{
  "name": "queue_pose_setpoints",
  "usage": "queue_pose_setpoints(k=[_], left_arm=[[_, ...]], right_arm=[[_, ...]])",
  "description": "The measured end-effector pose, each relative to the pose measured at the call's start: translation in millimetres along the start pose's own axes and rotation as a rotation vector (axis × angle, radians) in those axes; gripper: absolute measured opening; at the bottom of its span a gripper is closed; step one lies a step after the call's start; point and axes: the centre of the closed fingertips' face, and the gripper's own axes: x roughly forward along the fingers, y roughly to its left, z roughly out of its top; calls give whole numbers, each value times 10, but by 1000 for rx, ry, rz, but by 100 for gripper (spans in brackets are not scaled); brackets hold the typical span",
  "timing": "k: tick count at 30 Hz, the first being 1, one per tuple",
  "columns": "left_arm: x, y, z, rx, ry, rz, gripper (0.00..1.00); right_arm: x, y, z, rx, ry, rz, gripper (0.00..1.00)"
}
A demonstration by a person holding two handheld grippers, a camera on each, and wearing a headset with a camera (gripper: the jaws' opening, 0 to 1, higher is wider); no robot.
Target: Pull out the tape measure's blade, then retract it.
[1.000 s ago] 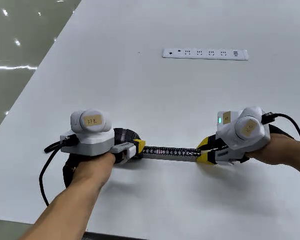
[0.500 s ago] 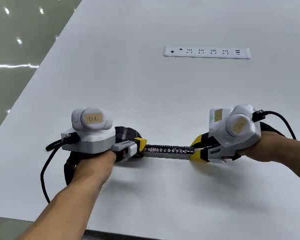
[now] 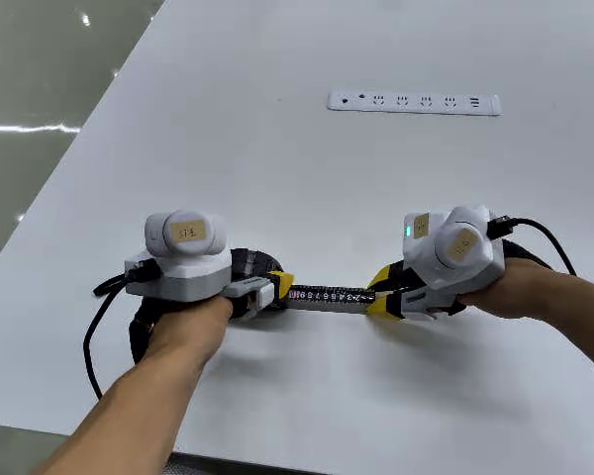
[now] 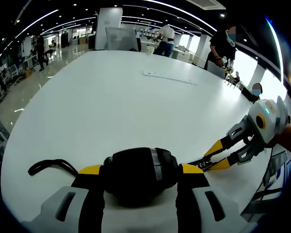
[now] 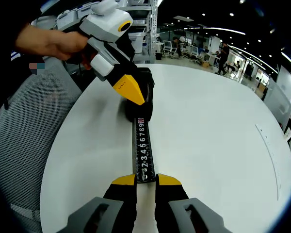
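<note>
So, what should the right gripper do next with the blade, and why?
Probably ease the right gripper a little closer to the tape measure, jaws shut on the blade. The blade is shorter than a second ago, yet some remains out, and the left gripper holds the tape measure firm.

The left gripper (image 3: 267, 291) clamped the tape measure (image 3: 249, 267). The right gripper (image 3: 375, 293) pinched its blade (image 3: 327, 296). A power strip (image 3: 413, 102) lay well beyond.

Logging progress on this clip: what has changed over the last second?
The right hand-held gripper, shut on the blade, moved toward the left hand-held gripper, so less blade shows. Unchanged: the left hand-held gripper clamps the tape measure case in place; the power strip has not moved.
</note>
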Motion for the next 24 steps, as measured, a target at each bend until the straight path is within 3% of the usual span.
queue_pose_setpoints(k=[24], left_arm=[[-3,-11,-7,-5,6,-8,54]], right_arm=[[165,23,186,-6,-16,12,10]])
